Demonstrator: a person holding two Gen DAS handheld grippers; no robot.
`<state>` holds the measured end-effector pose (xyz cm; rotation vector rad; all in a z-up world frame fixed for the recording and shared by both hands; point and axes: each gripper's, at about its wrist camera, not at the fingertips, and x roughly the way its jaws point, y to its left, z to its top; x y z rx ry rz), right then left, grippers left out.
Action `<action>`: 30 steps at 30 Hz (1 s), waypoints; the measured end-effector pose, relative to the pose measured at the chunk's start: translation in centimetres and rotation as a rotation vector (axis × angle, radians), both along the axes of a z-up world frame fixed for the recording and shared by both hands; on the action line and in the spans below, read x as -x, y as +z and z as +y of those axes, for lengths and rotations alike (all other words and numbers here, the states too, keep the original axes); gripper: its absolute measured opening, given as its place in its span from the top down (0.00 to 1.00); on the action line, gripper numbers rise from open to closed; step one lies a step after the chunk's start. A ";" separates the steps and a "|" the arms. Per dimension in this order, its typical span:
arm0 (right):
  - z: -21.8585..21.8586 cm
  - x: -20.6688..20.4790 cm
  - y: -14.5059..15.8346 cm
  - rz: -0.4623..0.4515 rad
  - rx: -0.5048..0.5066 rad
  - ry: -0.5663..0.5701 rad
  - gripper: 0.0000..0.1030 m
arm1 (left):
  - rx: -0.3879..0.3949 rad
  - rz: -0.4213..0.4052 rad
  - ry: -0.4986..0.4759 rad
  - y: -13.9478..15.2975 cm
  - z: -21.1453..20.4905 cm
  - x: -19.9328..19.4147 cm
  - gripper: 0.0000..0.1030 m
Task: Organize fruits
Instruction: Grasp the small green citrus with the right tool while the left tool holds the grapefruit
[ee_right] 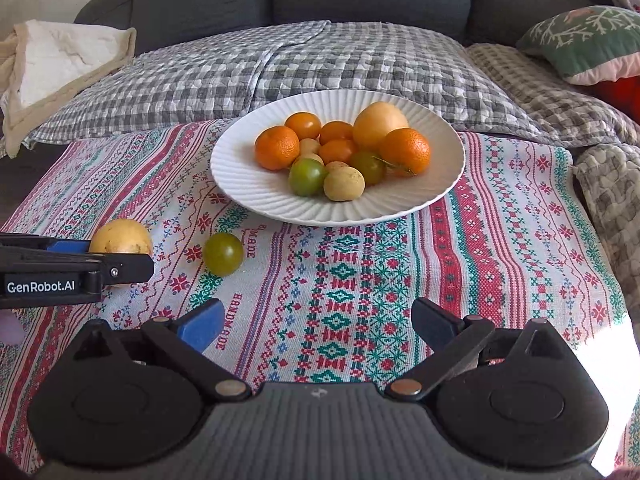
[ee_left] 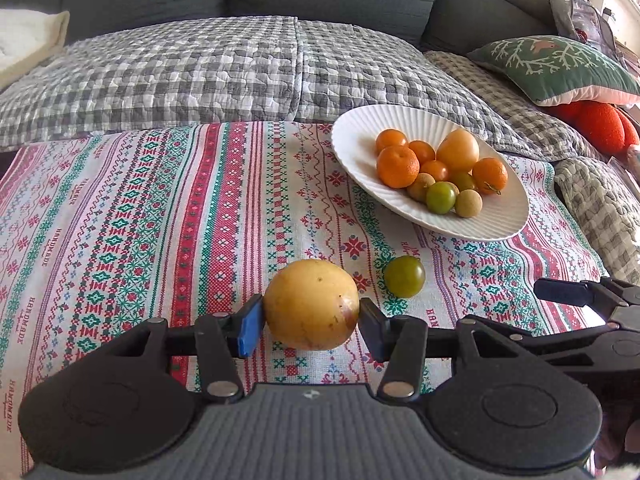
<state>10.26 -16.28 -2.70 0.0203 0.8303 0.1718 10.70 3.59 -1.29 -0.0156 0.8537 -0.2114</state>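
My left gripper (ee_left: 310,330) is shut on a large yellow fruit (ee_left: 310,300), with its blue pads pressed on both sides, low over the patterned cloth (ee_left: 160,220). In the right wrist view this fruit (ee_right: 120,236) shows at the left, behind the left gripper's fingers (ee_right: 120,267). A small green tomato (ee_left: 404,282) lies on the cloth just right of the fruit, also seen as the tomato (ee_right: 223,253). Behind it is a white ribbed plate (ee_right: 248,188) holding oranges, a yellow fruit and small green and tan fruits. My right gripper (ee_right: 318,320) is open and holds nothing, in front of the plate.
The cloth covers a low surface in front of a grey sofa with a checked quilt (ee_left: 200,72). A green cushion (ee_left: 552,68) and an orange-red plush thing (ee_left: 600,124) lie at the right. A cream blanket (ee_right: 60,64) lies at the far left.
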 end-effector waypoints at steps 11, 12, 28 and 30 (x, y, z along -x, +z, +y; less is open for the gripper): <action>3.5 -1.3 -0.9 -0.007 -0.050 0.055 0.19 | -0.014 0.011 0.036 0.7 2.5 1.0 0.71; 3.9 -1.4 -0.9 -0.011 -0.040 0.067 0.21 | -0.019 0.010 0.033 0.8 2.5 1.1 0.71; 6.0 -2.3 -1.0 -0.052 -0.056 0.104 0.76 | -0.039 0.020 0.036 0.4 3.0 0.9 0.71; 5.9 -2.2 -1.0 -0.051 -0.060 0.108 0.76 | -0.040 0.019 0.034 0.5 2.9 1.0 0.71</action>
